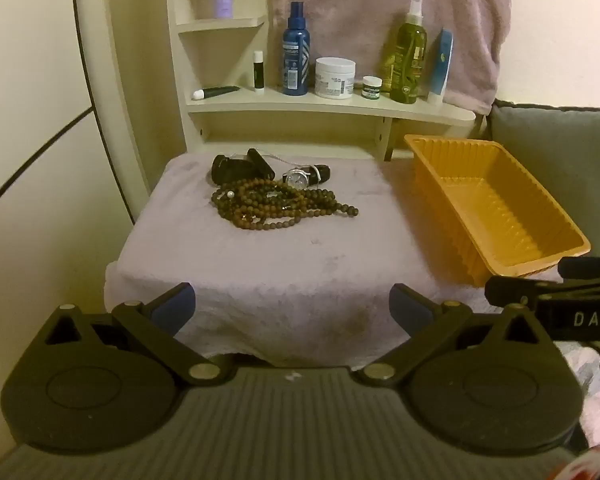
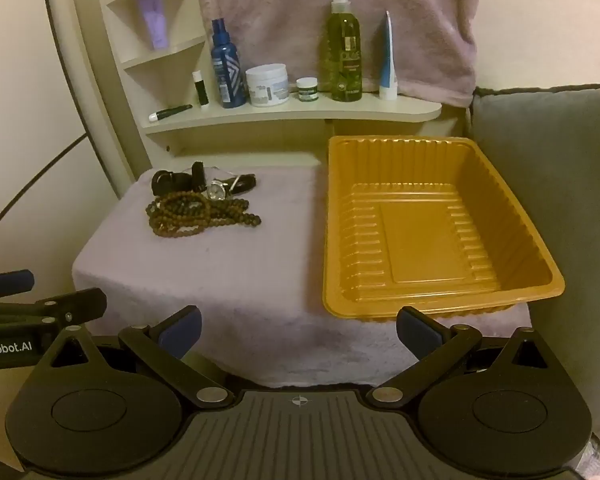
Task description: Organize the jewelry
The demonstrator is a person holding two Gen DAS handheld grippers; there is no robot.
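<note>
Nothing's grabbed yet: left hand-held gripper and right hand-held gripper both spread wide and empty, hanging off the desk's front edge. Bead necklaces and watch sit tangled toward the back-left corner, orange tray along the right edge. I'd pinch one strand at its loose end, lift slowly so the watch doesn't drag along.

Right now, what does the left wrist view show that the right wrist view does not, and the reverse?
Only the left wrist view shows the left gripper from behind, open, and a white bead among the brown beads.

Only the right wrist view shows the right gripper from behind, open, and the orange tray's whole empty floor.

Both show the bead necklaces, the wristwatch, the tray and the shelf of bottles.
</note>
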